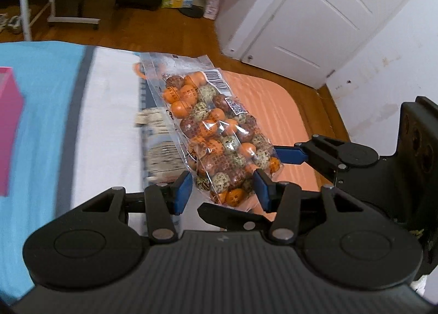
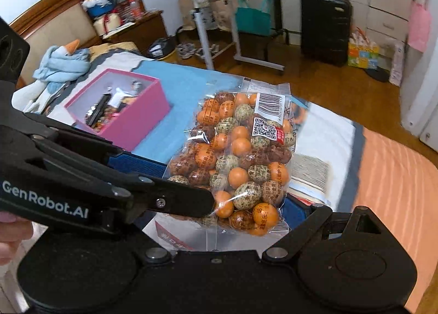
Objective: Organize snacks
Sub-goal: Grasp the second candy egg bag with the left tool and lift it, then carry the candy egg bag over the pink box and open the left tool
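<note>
pink box [image 2: 120, 111]: 1 seen, lid off, at 10 o'clock in the right wrist view; sits on the blue sheet of the bed [image 2: 180, 87]. Holds dark and white packets, count can't tell, too blurred.

snack bag [image 2: 241, 160]: 1 clear bag of round wrapped pieces in orange, brown and speckled green. Too many pcs to count. Held up off the bed, mid-frame in both views; barcode end at 12 o'clock, bottom seal at 6.

left tool [image 1: 223, 189]: blue pads [image 1: 183, 191] stand apart, one each side of the bag's lower end. Contact w/ the film can't be confirmed; reads as straddling, not squeezing.

right tool [image 2: 246, 215]: comes in at 3 o'clock in the left wrist view, its blue finger [image 1: 290, 154] against the bag's side. In its own view the bag's lower end fills the gap between the fingers, so judged clamped on it and carrying the wt.

flat pack [image 2: 309, 174]: 1 printed pack lying on the bed under the bag, at 4 o'clock; likely another snack, not sure.

step: judged as transport, bag lifted, not yet in the box.

next: prob. swing the bag toward 10 o'clock over the pink box, lower it, then let go. Needs the left tool clear of the film first, and a flat drop-in, since the bag looks long vs the opening.
</note>
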`<state>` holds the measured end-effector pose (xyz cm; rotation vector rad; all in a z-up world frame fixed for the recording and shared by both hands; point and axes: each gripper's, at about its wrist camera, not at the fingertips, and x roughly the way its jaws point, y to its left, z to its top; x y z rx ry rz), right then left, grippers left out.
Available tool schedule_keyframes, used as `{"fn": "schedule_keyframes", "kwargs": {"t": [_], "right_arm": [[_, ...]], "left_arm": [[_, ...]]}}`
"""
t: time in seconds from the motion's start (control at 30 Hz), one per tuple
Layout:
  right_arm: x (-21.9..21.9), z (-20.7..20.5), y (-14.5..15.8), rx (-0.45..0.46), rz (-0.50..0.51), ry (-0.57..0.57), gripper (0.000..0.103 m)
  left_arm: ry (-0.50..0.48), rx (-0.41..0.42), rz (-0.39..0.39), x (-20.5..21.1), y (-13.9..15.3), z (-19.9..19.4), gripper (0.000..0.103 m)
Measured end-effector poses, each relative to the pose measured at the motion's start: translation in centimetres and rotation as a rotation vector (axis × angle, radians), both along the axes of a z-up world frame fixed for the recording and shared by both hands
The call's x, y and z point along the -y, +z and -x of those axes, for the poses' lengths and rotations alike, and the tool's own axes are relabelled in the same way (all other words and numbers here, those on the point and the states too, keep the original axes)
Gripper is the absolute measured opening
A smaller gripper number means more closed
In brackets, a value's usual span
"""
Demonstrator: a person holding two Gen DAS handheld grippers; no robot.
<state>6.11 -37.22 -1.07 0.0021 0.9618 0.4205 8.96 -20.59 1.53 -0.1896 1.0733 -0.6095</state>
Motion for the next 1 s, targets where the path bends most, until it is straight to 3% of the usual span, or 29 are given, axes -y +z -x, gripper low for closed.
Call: {"fn": "schedule_keyframes", "kwargs": {"t": [0.4, 0.6, 1.0], "right_arm": [[-13.7, -3.7, 1.8, 0.079, 0.051, 0.209, 0.096], [-20.0, -6.5, 1.2, 0.112, 0.116, 0.342, 0.096], [-30.7, -13.5, -3.1, 0.111, 0.091, 0.579, 0.096]], "left_arm": [[0.171, 0.058, 0.041, -14.1, 1.0, -1.1, 0.047], [0.288, 0.059, 0.087, -20.5, -0.8, -2.8, 0.047], [0.496, 0.059, 0.041, -31.2, -5.6, -6.5, 0.049]]}}
